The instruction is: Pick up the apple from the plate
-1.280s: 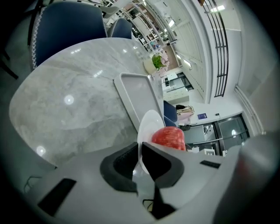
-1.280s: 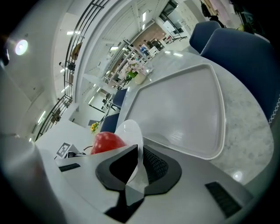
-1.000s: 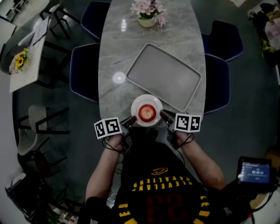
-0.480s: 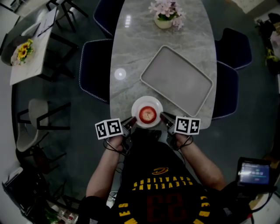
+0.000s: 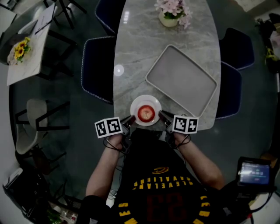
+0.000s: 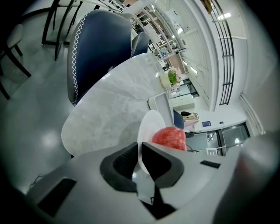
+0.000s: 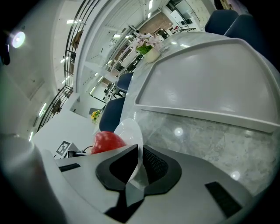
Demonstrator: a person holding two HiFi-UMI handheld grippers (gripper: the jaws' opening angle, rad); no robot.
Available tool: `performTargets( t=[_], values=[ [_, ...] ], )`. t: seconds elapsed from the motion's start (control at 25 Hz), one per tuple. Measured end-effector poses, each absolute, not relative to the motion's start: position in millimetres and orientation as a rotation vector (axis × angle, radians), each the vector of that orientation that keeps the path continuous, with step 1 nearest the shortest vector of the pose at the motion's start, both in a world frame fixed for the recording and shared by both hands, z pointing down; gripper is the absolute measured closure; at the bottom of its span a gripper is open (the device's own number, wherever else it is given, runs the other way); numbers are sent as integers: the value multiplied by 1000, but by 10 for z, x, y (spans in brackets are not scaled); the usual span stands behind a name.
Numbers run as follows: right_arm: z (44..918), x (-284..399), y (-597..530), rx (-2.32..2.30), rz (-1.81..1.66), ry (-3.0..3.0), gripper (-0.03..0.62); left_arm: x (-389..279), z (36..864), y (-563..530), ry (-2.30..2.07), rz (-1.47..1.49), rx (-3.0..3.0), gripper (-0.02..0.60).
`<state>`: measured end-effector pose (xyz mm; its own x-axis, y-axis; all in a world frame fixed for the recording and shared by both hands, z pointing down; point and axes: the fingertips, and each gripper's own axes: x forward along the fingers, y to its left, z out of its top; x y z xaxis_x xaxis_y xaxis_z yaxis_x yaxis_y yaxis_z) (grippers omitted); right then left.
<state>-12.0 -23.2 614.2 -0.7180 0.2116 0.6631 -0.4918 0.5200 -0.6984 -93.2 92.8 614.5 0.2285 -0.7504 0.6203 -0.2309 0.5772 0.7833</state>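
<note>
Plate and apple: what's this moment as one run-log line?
left gripper: shut on plate rim | right gripper: shut on plate rim | apple: on plate, ungripped | plate: at table near end

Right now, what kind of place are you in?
Probably a dining or café-like area: a long marble-look table with dark blue chairs beside it, a pot of pink flowers on it, and another table with yellow flowers nearby.

grey oval marble-look tabletop (image 5: 140, 52): polished, glossy, glare spots on it. grey rectangular tray (image 5: 181, 81): matt, smooth, plastic-looking. white round plate (image 5: 136, 104): glazed, glossy. red apple (image 5: 146, 113): smooth, slight sheen. dark blue chair (image 6: 96, 48): matt upholstery, white stitched seam. left gripper (image 6: 140, 151) pads (image 6: 124, 159): black, ribbed, matt.
</note>
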Motion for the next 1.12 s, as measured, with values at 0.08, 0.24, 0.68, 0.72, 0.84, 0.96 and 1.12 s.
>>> performTargets(
  t=[0.08, 0.24, 0.68, 0.72, 0.84, 0.96, 1.12],
  values=[
    [6179, -144, -230, 230, 1238, -2030, 548, -960, 6184, 929, -1329, -441, 934, 551],
    [6248, -201, -209, 234, 1245, -2024, 548, -1018, 6261, 952, -1329, -439, 923, 551],
    [6462, -360, -184, 243, 1234, -1995, 548, -1157, 6498, 987, -1313, -423, 895, 551],
    [6471, -364, -179, 245, 1233, -1992, 548, -1161, 6505, 992, -1310, -422, 893, 551],
    [6518, -381, -186, 251, 1231, -1982, 548, -1178, 6544, 987, -1301, -420, 885, 551],
    [6561, -415, -192, 254, 1227, -1976, 548, -1209, 6585, 982, -1298, -416, 881, 551],
    [6572, -437, -172, 251, 1220, -1972, 548, -1227, 6607, 1005, -1295, -408, 878, 551]
  ],
)
